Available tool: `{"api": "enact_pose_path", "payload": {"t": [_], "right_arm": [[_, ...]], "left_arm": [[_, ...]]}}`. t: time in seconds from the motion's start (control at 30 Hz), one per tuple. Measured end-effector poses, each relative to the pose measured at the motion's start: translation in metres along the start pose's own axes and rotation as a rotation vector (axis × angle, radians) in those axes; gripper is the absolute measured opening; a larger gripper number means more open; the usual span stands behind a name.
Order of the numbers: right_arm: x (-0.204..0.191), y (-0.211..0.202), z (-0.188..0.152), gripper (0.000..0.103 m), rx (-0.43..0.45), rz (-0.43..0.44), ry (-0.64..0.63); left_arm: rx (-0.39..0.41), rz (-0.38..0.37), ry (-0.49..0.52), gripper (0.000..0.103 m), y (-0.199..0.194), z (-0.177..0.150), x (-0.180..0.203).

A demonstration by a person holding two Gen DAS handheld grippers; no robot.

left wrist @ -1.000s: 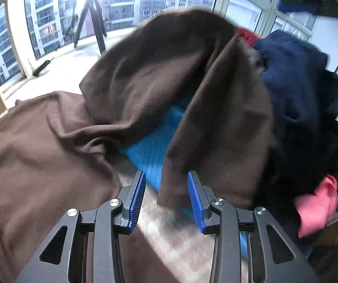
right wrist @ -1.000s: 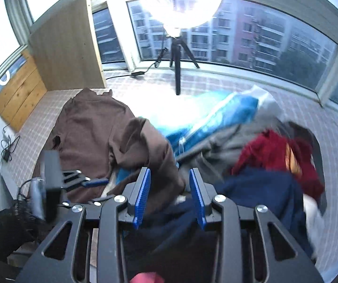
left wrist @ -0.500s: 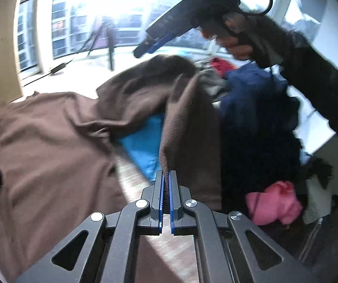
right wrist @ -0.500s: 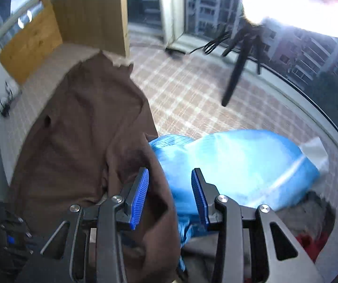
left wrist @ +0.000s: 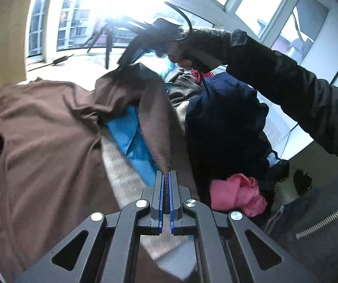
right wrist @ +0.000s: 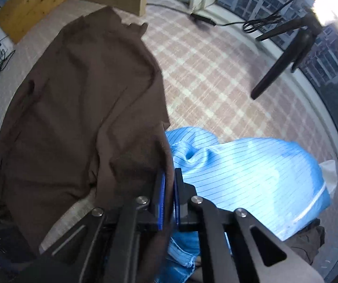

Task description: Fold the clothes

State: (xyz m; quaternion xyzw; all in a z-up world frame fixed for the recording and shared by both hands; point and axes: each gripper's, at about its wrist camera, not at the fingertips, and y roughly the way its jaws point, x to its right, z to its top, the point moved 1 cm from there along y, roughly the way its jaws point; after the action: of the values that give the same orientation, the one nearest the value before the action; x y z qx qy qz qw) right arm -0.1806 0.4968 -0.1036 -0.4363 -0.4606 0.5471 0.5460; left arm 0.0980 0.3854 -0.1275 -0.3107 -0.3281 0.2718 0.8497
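Both grippers are clamped on the one brown garment (left wrist: 46,141), which lies spread over the checked bed cover (right wrist: 216,75). The left gripper (left wrist: 166,188) pinches a brown fold edge beside the blue striped cloth (right wrist: 251,174); the right gripper (right wrist: 168,195), arm reaching in above, pinches another fold against that cloth

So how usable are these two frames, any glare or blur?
Left wrist: window glare washes out the top, the right gripper is motion-smeared, the brown garment stays legible. Right wrist: flare top right, tripod leg blurred, blue striped fabric sharp. Both show fisheye bending.
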Motion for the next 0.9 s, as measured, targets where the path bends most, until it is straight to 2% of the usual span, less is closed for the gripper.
{"api": "enact_pose_path", "payload": {"t": [0.13, 0.3, 0.37, 0.43, 0.53, 0.67, 0.73, 0.8, 0.9], "right_arm": [[-0.018, -0.014, 0.009, 0.003, 0.041, 0.044, 0.010], [-0.100, -0.024, 0.044, 0.003, 0.106, 0.093, -0.137], [-0.130, -0.015, 0.064, 0.010, 0.114, 0.082, -0.176], [-0.142, -0.008, 0.073, 0.016, 0.109, 0.059, -0.155], [-0.130, -0.012, 0.053, 0.017, 0.135, 0.072, -0.112], [-0.104, -0.010, 0.002, 0.017, 0.152, 0.052, -0.055], [-0.094, -0.009, -0.015, 0.017, 0.195, 0.090, -0.008], [-0.088, -0.009, -0.010, 0.017, 0.237, 0.138, 0.044], [-0.091, 0.001, 0.023, 0.016, 0.231, 0.188, 0.096]], "left_arm": [[-0.004, 0.055, -0.105, 0.003, -0.031, -0.036, -0.019], [0.030, 0.140, -0.297, 0.003, -0.058, -0.088, -0.059], [0.020, 0.177, -0.380, 0.003, -0.052, -0.108, -0.086], [-0.013, 0.203, -0.448, 0.003, -0.038, -0.123, -0.111], [-0.044, 0.247, -0.446, 0.003, -0.027, -0.133, -0.127], [0.004, 0.263, -0.491, 0.003, -0.045, -0.137, -0.142], [0.012, 0.282, -0.500, 0.003, -0.051, -0.138, -0.149], [0.010, 0.271, -0.519, 0.003, -0.052, -0.137, -0.151], [0.002, 0.277, -0.518, 0.003, -0.050, -0.136, -0.149]]}}
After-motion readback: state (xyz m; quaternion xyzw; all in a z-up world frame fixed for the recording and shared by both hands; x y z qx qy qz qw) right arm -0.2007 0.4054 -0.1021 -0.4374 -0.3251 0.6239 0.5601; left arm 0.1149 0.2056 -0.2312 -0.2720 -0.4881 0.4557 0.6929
